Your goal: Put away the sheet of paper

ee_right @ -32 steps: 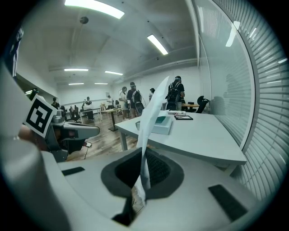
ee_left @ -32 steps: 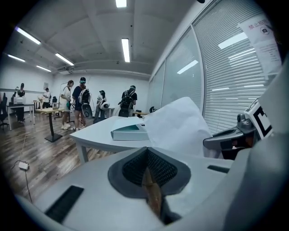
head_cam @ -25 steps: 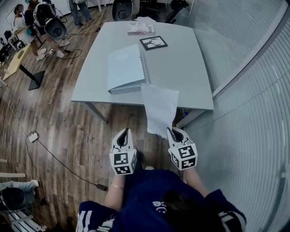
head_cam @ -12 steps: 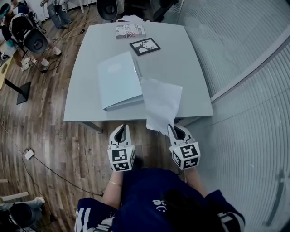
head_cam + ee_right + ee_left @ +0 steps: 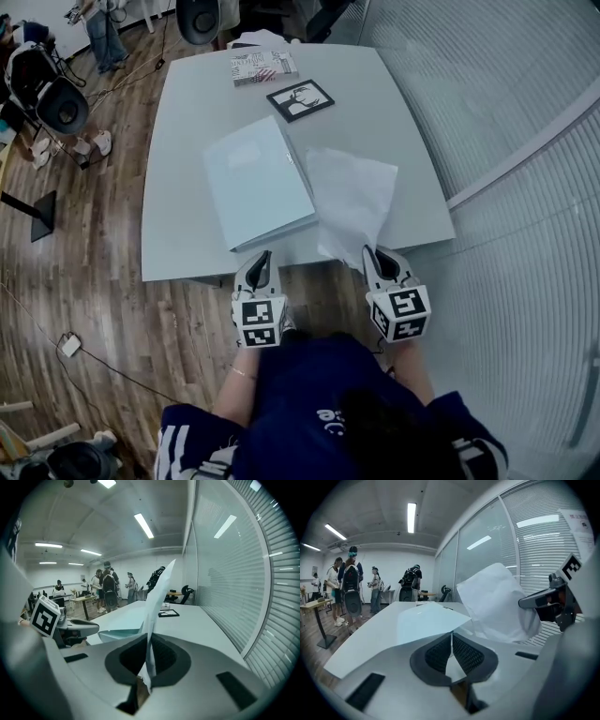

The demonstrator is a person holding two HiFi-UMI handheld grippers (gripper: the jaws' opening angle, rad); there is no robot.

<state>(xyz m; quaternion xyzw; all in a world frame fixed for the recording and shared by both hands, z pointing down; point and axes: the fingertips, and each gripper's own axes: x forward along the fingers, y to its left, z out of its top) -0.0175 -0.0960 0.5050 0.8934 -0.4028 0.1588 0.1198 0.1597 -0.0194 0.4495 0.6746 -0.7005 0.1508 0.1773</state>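
Observation:
A white sheet of paper hangs over the front right part of the grey table, beside a closed light blue binder. My right gripper is shut on the sheet's near corner. In the right gripper view the paper stands edge-on between the pads of the right gripper. My left gripper is shut with nothing in it, at the table's front edge by the binder's near corner. In the left gripper view, the left gripper looks over the binder, with the paper to the right.
A black-framed picture and a striped booklet lie at the table's far end. A glass wall with blinds runs along the right. Several people, chairs and cables occupy the wooden floor to the far left.
Both grippers have moved forward to the table's front edge. The sheet, which hung off the edge before, is now carried over the tabletop right of the binder.

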